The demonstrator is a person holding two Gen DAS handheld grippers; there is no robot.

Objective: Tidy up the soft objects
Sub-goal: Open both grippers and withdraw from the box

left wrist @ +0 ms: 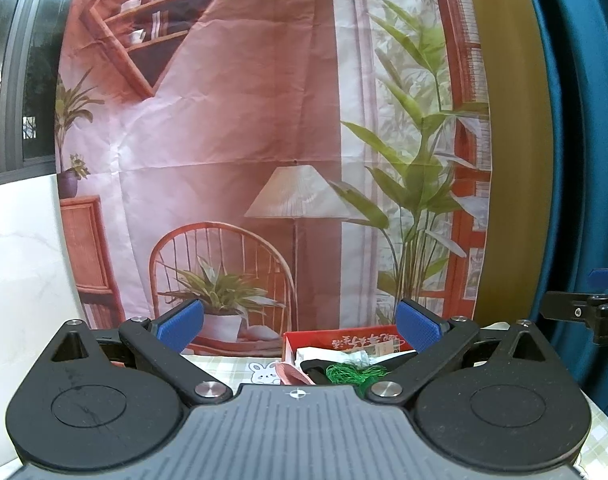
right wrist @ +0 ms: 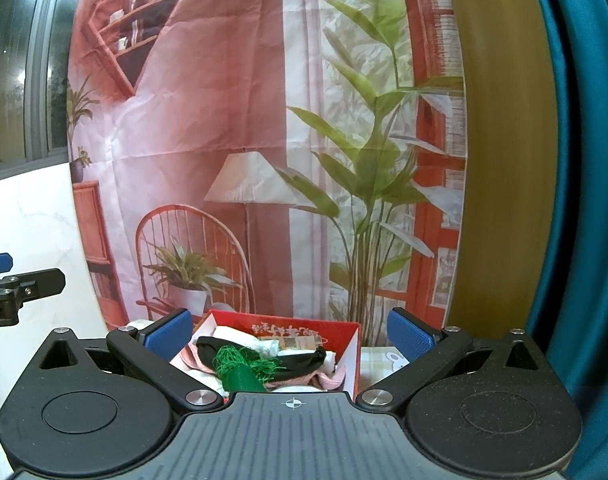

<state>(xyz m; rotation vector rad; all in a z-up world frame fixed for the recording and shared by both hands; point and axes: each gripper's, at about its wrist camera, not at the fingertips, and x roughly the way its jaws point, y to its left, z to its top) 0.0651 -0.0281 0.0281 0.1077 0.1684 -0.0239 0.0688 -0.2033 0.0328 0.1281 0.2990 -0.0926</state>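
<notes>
I hold my left gripper (left wrist: 300, 326) and my right gripper (right wrist: 290, 330) side by side above the table, both with their blue pads spread wide and nothing between them. The red box (right wrist: 346, 344) sits just ahead on the checked tablecloth (left wrist: 224, 364), against the printed backdrop (left wrist: 232, 140). It is heaped with soft things: a green tasselled piece (right wrist: 240, 364) on top, a black band (right wrist: 300, 358) and pink cloth (right wrist: 332, 380).
</notes>
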